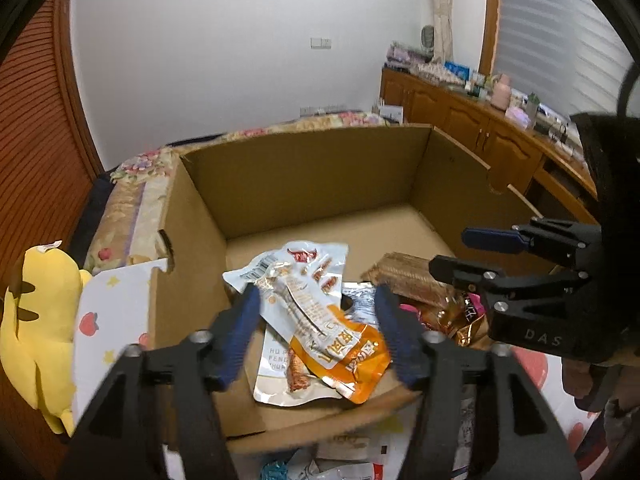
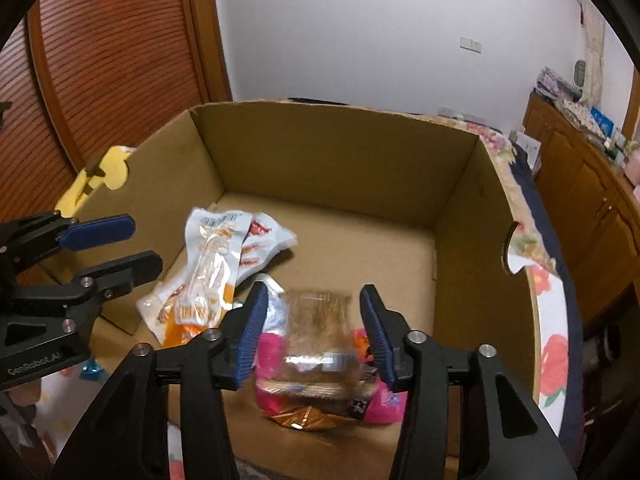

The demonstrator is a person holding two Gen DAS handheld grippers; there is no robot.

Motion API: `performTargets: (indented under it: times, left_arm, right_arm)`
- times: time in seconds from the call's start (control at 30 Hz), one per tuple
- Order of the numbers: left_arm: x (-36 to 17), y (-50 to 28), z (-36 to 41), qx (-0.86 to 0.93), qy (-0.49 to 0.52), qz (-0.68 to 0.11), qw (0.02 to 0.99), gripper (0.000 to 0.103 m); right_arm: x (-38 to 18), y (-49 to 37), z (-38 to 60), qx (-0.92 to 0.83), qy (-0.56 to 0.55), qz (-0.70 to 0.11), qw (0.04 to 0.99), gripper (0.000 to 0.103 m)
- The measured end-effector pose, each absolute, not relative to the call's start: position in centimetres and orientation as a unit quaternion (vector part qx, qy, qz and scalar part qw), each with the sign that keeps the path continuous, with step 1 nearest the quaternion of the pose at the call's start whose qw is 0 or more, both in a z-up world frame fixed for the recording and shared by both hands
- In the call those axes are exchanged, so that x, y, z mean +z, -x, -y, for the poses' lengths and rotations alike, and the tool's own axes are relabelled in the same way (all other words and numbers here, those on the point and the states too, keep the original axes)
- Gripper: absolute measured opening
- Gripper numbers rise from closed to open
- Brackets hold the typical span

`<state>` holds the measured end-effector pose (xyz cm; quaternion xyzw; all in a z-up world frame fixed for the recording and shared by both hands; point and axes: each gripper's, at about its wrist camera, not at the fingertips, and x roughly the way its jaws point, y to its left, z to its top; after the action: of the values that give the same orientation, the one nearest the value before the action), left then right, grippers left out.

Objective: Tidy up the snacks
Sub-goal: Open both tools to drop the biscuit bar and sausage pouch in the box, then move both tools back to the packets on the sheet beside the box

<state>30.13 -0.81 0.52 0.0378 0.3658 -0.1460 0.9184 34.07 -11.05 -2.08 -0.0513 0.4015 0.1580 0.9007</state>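
An open cardboard box (image 1: 304,168) (image 2: 340,148) holds several snack packets. A white and orange packet (image 1: 320,320) (image 2: 200,280) lies on a white and red one (image 1: 304,256) (image 2: 260,244) at the left. A clear packet of brown biscuits (image 1: 408,280) (image 2: 320,336) lies blurred on pink and gold packets (image 2: 292,412) at the right. My left gripper (image 1: 316,320) (image 2: 120,244) is open above the left pile. My right gripper (image 2: 312,328) (image 1: 448,252) is open above the biscuit packet. Neither holds anything.
The box sits on a bed with a floral cover (image 1: 132,208) (image 2: 552,300). A yellow plush toy (image 1: 36,320) (image 2: 100,176) lies to its left. More packets (image 1: 320,468) lie in front of the box. A wooden cabinet (image 1: 480,128) stands at the right.
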Motion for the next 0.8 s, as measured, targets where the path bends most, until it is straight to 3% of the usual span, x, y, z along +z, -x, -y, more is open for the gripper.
performTargets:
  times: [0.07, 0.1, 0.2, 0.37, 0.57, 0.8]
  left_arm:
    - [0.8, -29.6, 0.6, -0.144, -0.034, -0.357, 0.922, 0.068]
    - [1.1, -29.1, 0.4, -0.142, -0.030, -0.350, 0.925, 0.077]
    - [1.8, -28.0, -0.3, -0.143, -0.012, -0.322, 0.936, 0.089]
    - [2.9, -26.5, -1.2, -0.149, 0.009, -0.295, 0.944, 0.103]
    - [3.9, -24.2, -1.8, -0.130, 0.009, -0.262, 0.956, 0.103]
    - [3.0, -21.3, -2.6, -0.130, -0.004, -0.262, 0.956, 0.103]
  right_arm:
    - [-1.6, -33.2, 11.2, 0.163, 0.049, -0.391, 0.904, 0.051]
    - [-1.3, -32.9, 11.2, 0.164, 0.048, -0.388, 0.906, 0.051]
    - [-0.4, -31.5, 11.6, 0.168, 0.047, -0.370, 0.912, 0.051]
    - [0.9, -29.1, 12.0, 0.164, 0.042, -0.341, 0.925, 0.052]
    - [2.1, -26.3, 11.9, 0.170, 0.033, -0.316, 0.933, 0.069]
    - [1.8, -22.5, 11.6, 0.181, 0.046, -0.299, 0.936, 0.069]
